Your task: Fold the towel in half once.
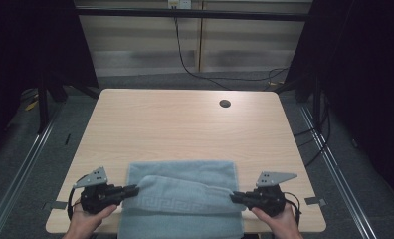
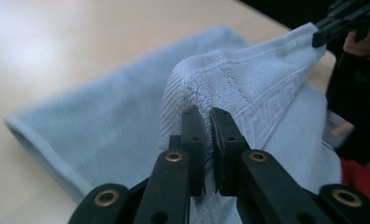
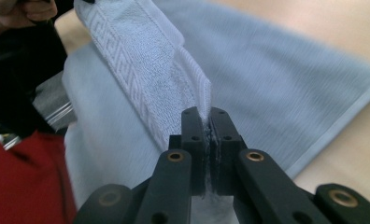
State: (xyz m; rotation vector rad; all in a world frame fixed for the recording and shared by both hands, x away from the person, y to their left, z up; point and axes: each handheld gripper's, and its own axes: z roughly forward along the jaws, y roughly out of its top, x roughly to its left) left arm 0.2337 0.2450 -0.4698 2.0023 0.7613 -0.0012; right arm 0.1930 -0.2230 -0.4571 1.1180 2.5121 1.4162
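From the high view, you hold the light blue towel (image 1: 182, 191) at the near edge of the table (image 1: 185, 119): your left gripper (image 1: 134, 189) pinches one corner of its near hem and your right gripper (image 1: 233, 197) the other, with a fold of cloth stretched between the two sets of jaws. Keep both corners level and the hem taut, so that, as I judge it, the fold lands square on the layer beneath.

In the left gripper view, the jaws are clamped on the towel's patterned hem (image 2: 248, 112), which runs on from the tips to the other gripper.

In the right gripper view, the jaws are likewise closed on the hem (image 3: 192, 88), cloth rising just ahead of them.

There are no containers here.
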